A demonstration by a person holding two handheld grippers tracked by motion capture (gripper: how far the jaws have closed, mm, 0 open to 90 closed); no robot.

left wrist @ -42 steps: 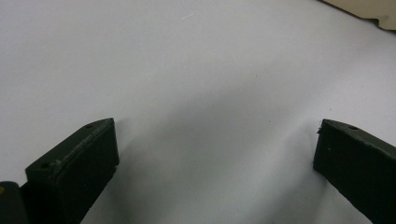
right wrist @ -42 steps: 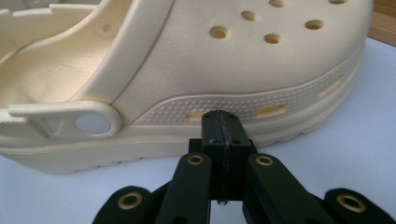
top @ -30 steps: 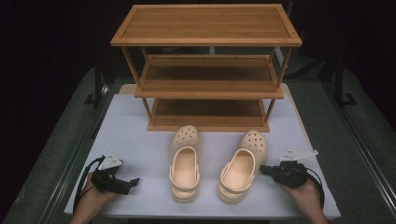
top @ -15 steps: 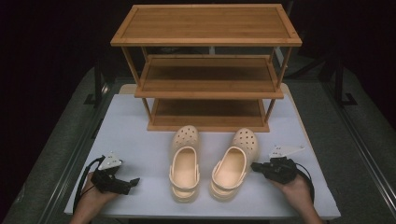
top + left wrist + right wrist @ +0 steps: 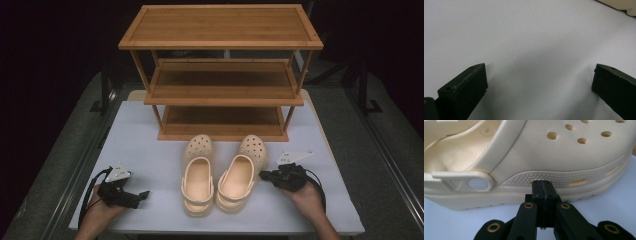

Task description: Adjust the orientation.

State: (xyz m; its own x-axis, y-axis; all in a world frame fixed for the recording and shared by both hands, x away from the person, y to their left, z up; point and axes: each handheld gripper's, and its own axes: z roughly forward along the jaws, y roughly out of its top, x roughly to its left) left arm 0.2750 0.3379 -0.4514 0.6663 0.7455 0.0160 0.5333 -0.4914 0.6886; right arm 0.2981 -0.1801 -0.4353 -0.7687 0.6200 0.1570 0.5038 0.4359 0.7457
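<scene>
Your right gripper (image 5: 543, 187), jaws clenched on nothing, presses its tip against the right clog's (image 5: 564, 157) sidewall dead ahead — push low and level toward the left clog (image 5: 198, 176) — left gripper (image 5: 539, 82) spread, idle.

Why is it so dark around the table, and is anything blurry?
High view: light falls on the white table and wooden rack, the room around stays black. Right gripper view: the shoe is sharp. Left gripper view: soft shadows beside the jaws.
</scene>
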